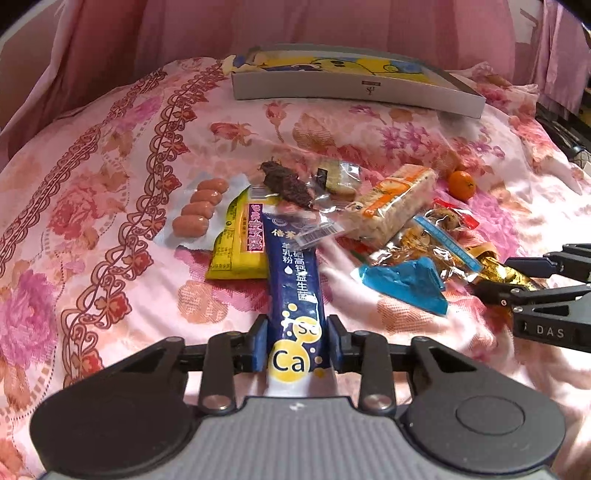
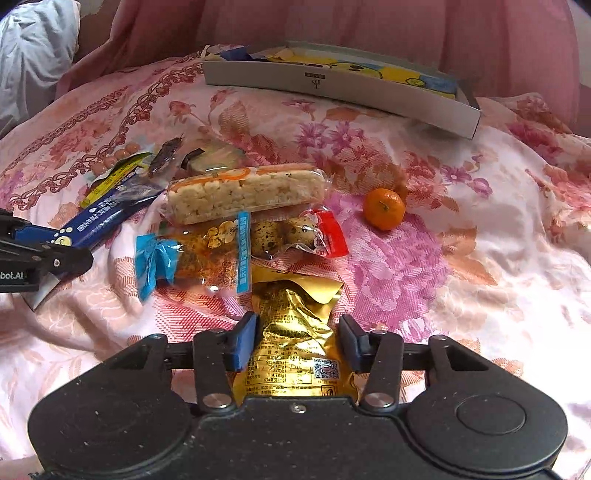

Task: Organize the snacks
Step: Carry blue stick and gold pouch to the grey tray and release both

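My left gripper (image 1: 297, 343) is shut on the near end of a dark blue stick packet (image 1: 291, 273) with yellow "Ca" dots. The packet lies lengthwise on the floral bedspread (image 1: 110, 221). My right gripper (image 2: 297, 339) is shut on a crinkled gold foil packet (image 2: 295, 306), pinching it at its waist. It also shows at the right edge of the left wrist view. A heap of snacks lies ahead: a rice cracker bar (image 2: 243, 194), a quail egg pack (image 2: 288, 232), a blue-ended wrapper (image 2: 192, 262), sausages (image 1: 199, 212) and a yellow packet (image 1: 236, 243).
A shallow grey box (image 1: 354, 88) with a yellow cartoon lining stands open at the back of the bed. A small tangerine (image 2: 383, 208) sits alone to the right of the heap. Pink curtain (image 1: 295, 26) hangs behind. The bedspread falls away at both sides.
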### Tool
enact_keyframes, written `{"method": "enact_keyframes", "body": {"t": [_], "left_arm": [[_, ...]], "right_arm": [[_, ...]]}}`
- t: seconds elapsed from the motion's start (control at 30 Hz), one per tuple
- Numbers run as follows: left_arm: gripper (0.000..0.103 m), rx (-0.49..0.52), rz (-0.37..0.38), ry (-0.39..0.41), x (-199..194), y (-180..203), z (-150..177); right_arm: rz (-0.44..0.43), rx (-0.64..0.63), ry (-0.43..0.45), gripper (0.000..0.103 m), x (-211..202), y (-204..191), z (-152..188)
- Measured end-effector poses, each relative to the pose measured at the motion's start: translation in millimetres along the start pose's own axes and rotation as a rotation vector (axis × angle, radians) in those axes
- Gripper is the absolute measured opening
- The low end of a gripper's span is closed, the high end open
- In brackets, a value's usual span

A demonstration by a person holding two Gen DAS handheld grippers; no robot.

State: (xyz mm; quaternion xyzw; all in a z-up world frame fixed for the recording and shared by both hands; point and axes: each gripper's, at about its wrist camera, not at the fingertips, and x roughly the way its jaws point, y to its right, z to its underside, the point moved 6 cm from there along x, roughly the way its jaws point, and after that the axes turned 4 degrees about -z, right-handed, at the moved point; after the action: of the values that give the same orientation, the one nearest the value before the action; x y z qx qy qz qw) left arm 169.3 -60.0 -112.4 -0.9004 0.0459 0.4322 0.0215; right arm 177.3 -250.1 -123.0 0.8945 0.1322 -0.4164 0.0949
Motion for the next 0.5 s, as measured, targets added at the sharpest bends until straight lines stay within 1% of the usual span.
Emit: {"method": "enact_keyframes", "body": {"t": [0.03, 0.07, 0.1, 0.17, 0.3, 0.33, 0.37, 0.4, 0.43, 0.5], "left_arm": [[0.04, -0.011, 0.006, -0.005, 2.3, -1.0, -1.4], [0.045, -0.025, 0.012, -0.005, 4.4, -2.3, -3.1], [0.052, -0.037, 0.023, -0.001, 6.7, -3.2, -5.3], [0.059, -0.055, 0.027, 0.006, 11.3, -5.0, -10.1], [0.059, -0.065, 0.02, 0.017, 20.2, -6.4, -16.3], [0.058, -0.061, 0.019, 0.02, 21.3, -6.1, -16.5], [0.049, -0.056, 0.017, 0.022, 21.8, -6.1, -16.5], [0.036, -0.051, 0.015, 0.025, 21.9, -5.8, -16.1], [0.036, -0.045, 0.017, 0.025, 21.7, -5.0, -15.5], [0.033, -0.042, 0.021, 0.026, 19.5, -4.0, -14.3]], "right_arm": [[-0.001, 0.003, 0.002, 0.051, 0.8, 0.6, -0.2], [-0.001, 0.006, 0.005, 0.051, 1.3, 0.8, -0.3], [-0.001, 0.01, 0.006, 0.051, 2.1, 1.2, -0.7], [-0.002, 0.015, 0.007, 0.052, 3.6, 1.6, -1.2], [0.001, 0.018, 0.01, 0.052, 6.2, 1.9, -2.2], [0.003, 0.021, 0.011, 0.052, 6.5, 1.8, -2.3], [0.005, 0.02, 0.01, 0.052, 6.8, 1.4, -2.4], [0.006, 0.02, 0.012, 0.05, 6.5, 1.3, -2.6], [0.005, 0.022, 0.015, 0.05, 5.9, 1.6, -3.0], [-0.026, 0.058, 0.018, 0.049, 3.2, -0.1, -4.2]]}}
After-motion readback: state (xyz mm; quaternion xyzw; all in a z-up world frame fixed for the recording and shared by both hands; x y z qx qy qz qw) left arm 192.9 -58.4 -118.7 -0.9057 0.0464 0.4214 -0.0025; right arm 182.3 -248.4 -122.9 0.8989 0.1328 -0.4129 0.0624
